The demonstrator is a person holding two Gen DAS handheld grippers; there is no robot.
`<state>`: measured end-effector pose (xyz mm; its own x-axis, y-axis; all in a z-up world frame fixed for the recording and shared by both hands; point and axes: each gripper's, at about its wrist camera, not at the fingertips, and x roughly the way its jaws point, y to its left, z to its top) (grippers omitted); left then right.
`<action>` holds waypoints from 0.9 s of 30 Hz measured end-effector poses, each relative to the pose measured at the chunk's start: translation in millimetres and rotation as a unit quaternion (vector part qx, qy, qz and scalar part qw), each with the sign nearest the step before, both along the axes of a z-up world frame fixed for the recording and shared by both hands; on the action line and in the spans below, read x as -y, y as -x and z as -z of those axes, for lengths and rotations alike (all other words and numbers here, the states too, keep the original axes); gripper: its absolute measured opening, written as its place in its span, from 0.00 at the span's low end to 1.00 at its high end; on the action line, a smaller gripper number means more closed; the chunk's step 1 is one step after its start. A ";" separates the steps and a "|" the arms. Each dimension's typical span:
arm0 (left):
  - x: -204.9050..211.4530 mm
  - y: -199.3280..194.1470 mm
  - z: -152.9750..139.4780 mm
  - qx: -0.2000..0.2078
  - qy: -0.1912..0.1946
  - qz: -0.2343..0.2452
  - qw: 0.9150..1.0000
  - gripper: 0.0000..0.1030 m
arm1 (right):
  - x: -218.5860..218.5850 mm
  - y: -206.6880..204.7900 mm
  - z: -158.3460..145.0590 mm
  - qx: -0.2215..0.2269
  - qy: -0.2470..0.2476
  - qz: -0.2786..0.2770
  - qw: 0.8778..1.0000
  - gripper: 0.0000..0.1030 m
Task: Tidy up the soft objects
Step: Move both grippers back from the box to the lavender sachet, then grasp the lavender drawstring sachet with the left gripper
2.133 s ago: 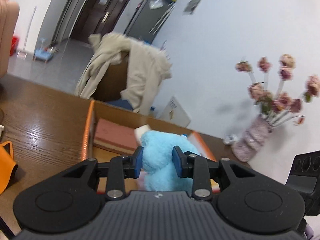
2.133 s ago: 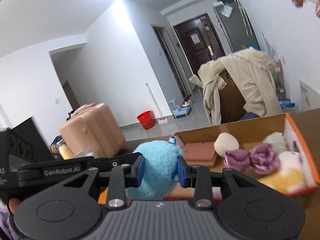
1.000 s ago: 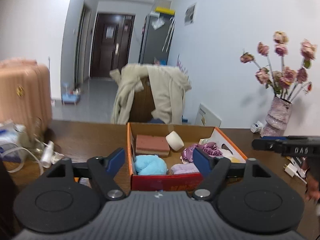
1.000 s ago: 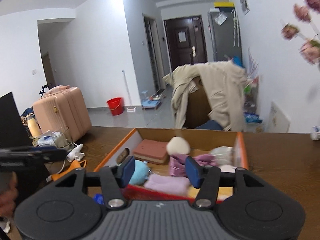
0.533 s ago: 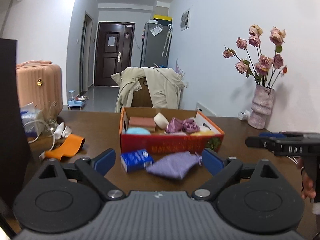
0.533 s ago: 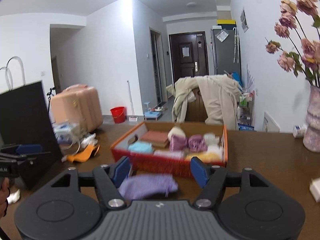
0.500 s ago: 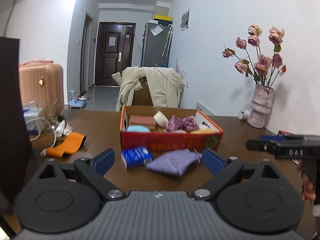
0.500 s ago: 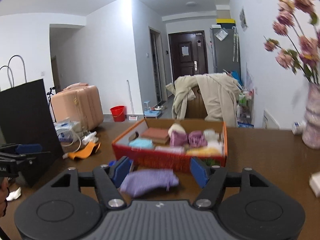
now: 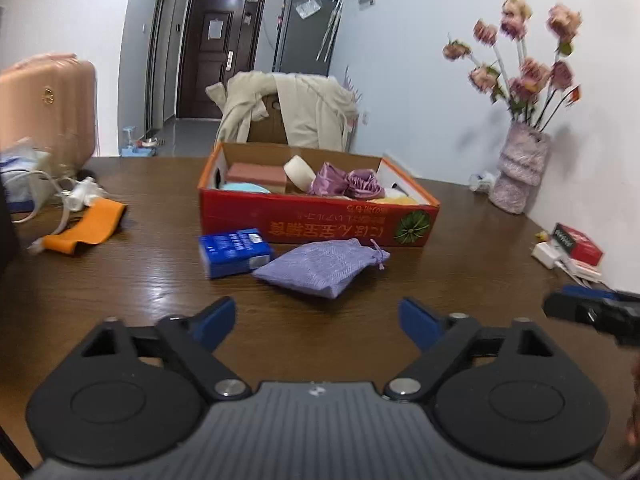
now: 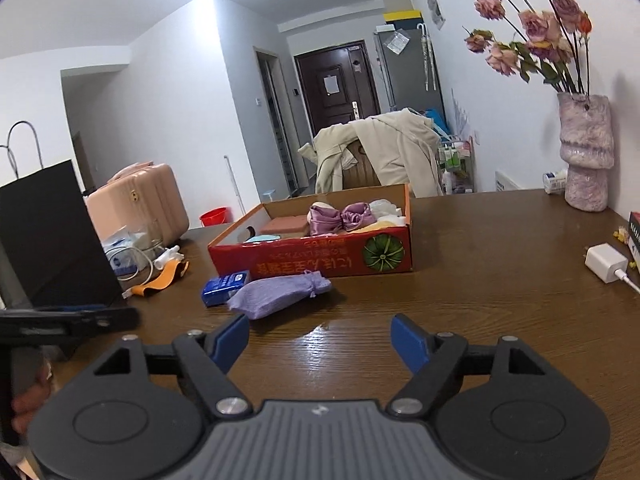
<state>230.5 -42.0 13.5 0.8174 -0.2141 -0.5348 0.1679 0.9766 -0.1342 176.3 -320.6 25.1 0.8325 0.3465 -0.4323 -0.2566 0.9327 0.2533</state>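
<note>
A red cardboard box on the brown table holds soft things: a blue plush, a pink sponge, a white ball, purple satin pieces and a yellow plush. A lilac drawstring pouch lies on the table in front of the box, beside a blue packet. My left gripper is open and empty, just short of the pouch. My right gripper is open and empty, to the pouch's right.
An orange strap and white cables lie at the left. A black paper bag stands at the left edge. A vase of flowers stands at the back right, with a white charger and a red box nearby.
Both grippers let go of the blue plush, now in the box, and drew back. In the last half second both moved lower and a little closer to the pouch.
</note>
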 end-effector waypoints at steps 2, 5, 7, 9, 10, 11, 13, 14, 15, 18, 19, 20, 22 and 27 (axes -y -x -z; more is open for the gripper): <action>13.1 -26.4 12.0 -0.005 -0.013 -0.005 1.000 0.70 | -2.3 -10.7 5.1 -0.012 0.004 -0.001 1.000 0.75; 25.5 -62.4 30.8 -0.014 -0.015 -0.008 1.000 0.68 | -6.0 -24.2 10.6 -0.023 0.010 -0.003 1.000 0.75; 25.7 -82.7 44.5 -0.026 -0.003 -0.001 1.000 0.49 | -7.3 -32.0 11.6 -0.026 0.014 -0.002 1.000 0.75; 22.5 -94.6 57.9 -0.042 0.002 0.012 0.999 0.28 | -8.8 -42.1 12.5 -0.031 0.019 0.003 0.999 0.75; 19.6 -94.1 61.5 -0.045 0.006 0.015 0.999 0.22 | -9.3 -47.0 13.4 -0.033 0.021 0.003 0.999 0.75; 14.6 -91.2 63.8 -0.043 0.012 0.017 0.999 0.20 | -11.5 -53.1 14.2 -0.036 0.024 0.004 0.999 0.75; 2.3 -82.2 65.0 -0.046 0.014 0.025 0.999 0.19 | -16.3 -63.3 15.8 -0.038 0.030 0.003 0.999 0.75; -5.2 -78.2 65.1 -0.047 0.022 0.027 0.998 0.19 | -18.0 -68.1 16.7 -0.040 0.031 0.001 0.999 0.75; -13.5 -74.5 66.3 -0.048 0.030 0.030 0.998 0.19 | -21.5 -74.3 17.8 -0.041 0.032 -0.001 0.999 0.75; -27.1 -70.0 67.8 -0.043 0.036 0.029 0.998 0.20 | -38.7 -97.3 24.4 -0.050 0.033 -0.014 0.998 0.75; -29.6 -71.5 68.4 -0.042 0.036 0.028 0.998 0.20 | -47.0 -104.7 26.9 -0.053 0.033 -0.021 0.998 0.74; -31.8 -72.5 69.6 -0.041 0.033 0.028 0.998 0.20 | -58.1 -114.7 31.1 -0.052 0.033 -0.033 0.998 0.74; -35.5 -75.2 71.6 -0.045 0.028 0.028 0.998 0.20 | -74.8 -131.0 38.1 -0.046 0.032 -0.052 0.997 0.70; -46.2 -79.3 74.3 -0.055 0.052 0.037 0.996 0.19 | -90.3 -178.4 53.1 -0.056 0.008 -0.052 0.997 0.62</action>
<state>309.8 4.2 -60.8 0.7353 -0.3303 -0.5918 0.2182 0.9421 -0.2548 354.7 -230.3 -28.0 0.7386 0.4203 -0.5271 -0.3220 0.9069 0.2719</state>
